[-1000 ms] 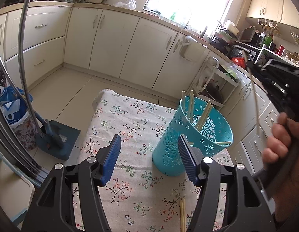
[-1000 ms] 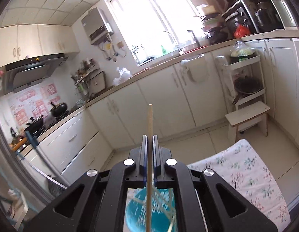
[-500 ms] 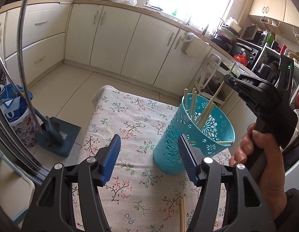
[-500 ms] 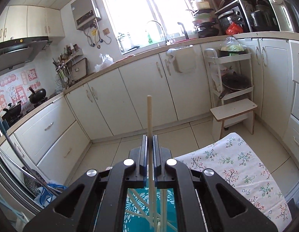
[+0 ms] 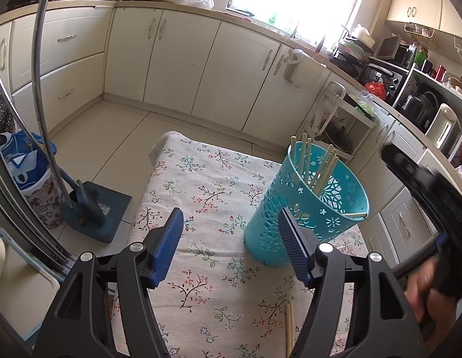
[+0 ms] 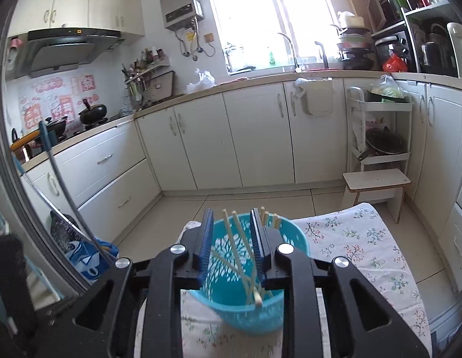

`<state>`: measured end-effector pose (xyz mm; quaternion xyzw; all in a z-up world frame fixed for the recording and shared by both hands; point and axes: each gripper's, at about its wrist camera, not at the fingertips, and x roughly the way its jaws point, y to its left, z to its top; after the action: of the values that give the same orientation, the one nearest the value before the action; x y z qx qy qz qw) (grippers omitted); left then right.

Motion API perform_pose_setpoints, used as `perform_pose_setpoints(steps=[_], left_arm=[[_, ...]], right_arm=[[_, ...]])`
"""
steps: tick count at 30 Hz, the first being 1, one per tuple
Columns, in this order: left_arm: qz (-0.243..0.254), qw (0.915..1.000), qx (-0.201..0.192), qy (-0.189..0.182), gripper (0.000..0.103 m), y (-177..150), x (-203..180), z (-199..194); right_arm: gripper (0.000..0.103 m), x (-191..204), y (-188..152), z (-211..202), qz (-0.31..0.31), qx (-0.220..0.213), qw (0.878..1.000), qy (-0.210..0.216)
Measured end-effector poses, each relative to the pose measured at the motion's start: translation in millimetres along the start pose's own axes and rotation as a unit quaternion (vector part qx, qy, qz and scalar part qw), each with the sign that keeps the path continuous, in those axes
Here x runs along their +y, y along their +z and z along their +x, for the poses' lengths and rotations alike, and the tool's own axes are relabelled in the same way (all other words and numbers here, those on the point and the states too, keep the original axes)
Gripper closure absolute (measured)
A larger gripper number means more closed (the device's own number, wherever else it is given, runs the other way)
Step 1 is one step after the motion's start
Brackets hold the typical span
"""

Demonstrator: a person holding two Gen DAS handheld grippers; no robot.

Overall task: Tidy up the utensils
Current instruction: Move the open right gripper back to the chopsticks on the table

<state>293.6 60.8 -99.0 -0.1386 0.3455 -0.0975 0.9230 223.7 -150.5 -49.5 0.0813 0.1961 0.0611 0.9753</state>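
Note:
A teal perforated basket [image 5: 269,208] stands on the flowered tablecloth [image 5: 201,179] with several pale chopsticks [image 5: 323,170] leaning inside it. My left gripper [image 5: 231,213] hovers open over the cloth, its right finger just in front of the basket and nothing between its pads. Two loose chopsticks [image 5: 289,328] lie on the cloth under that finger. My right gripper [image 6: 231,213] sits just above the basket [image 6: 231,310], and its jaws are opening. The chopsticks [image 6: 239,250] show through the gap below, but the pads press on none of them.
A hand [image 5: 421,283] on the blurred black right tool fills the right edge of the left wrist view. A mop and blue dustpan [image 5: 93,208] stand on the floor to the left of the table. A white step stool [image 6: 377,185] and shelf cart stand beyond the table's far right corner.
The right gripper held one chopstick upright, came down over the basket and parted its jaws. That chopstick now stands in the basket. The left gripper has stayed put.

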Motion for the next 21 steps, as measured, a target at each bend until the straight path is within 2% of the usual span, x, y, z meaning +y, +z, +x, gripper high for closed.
perform_pose_setpoints(steps=[3,9,12,16,21], left_arm=[[0.000,1.0000,-0.001,0.004,0.040,-0.2,1.5,-1.0],[-0.003,1.0000,0.000,0.009,0.039,-2.6,4.8,-3.0],[0.005,0.9999,0.002,0.012,0.037,-5.9,2.3,-3.4],[0.014,0.9997,0.009,0.019,0.036,-10.4,0.8,-1.5],[0.016,0.9995,0.013,0.023,0.034,-11.2,2.3,-0.1]], right_arm=[[0.069,-2.1,-26.9,-26.3,-0.006,0.015,1.000,-0.005],[0.069,-18.6,-122.8,-41.3,-0.014,0.142,0.989,-0.027],[0.075,-27.9,-154.2,-35.0,0.004,0.193,0.980,-0.034],[0.076,-27.4,-169.0,-24.4,-0.001,0.219,0.975,-0.037],[0.076,-24.1,-172.9,-12.1,-0.007,0.226,0.973,-0.039]])
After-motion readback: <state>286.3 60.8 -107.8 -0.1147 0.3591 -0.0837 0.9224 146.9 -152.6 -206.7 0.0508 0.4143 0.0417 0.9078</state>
